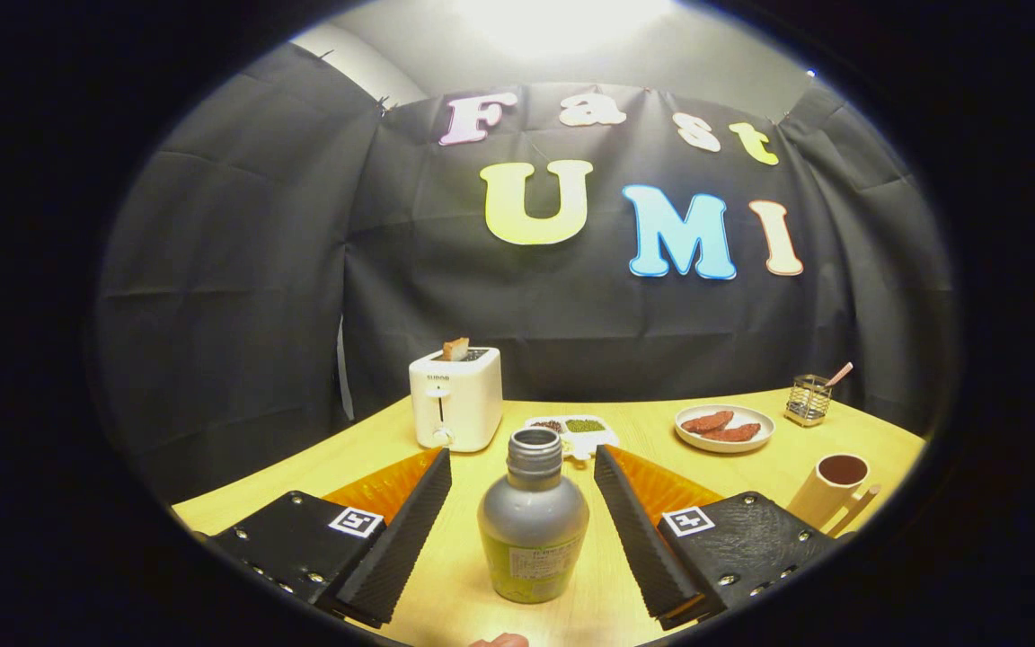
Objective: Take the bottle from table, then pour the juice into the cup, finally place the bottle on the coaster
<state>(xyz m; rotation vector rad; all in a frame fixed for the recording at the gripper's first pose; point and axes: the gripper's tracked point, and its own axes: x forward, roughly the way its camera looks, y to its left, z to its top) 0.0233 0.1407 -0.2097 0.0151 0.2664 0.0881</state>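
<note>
Two fingers [410,530] of the gripper [523,521] stand wide apart, one on each side of the bottle [533,521], neither touching it. The bottle stands upright on the table [751,472], uncapped, between the fingers and near the table's front edge. Beyond the fingers, toward the back edge, a toaster [455,398] with a slice of bread [455,349] stands on the left. A divided dish [577,431] sits at centre, a plate [723,427] with food lies to the right, and a wire holder [808,400] is by the back right corner. The cup [830,490] leans near the right edge, beside the right finger.
</note>
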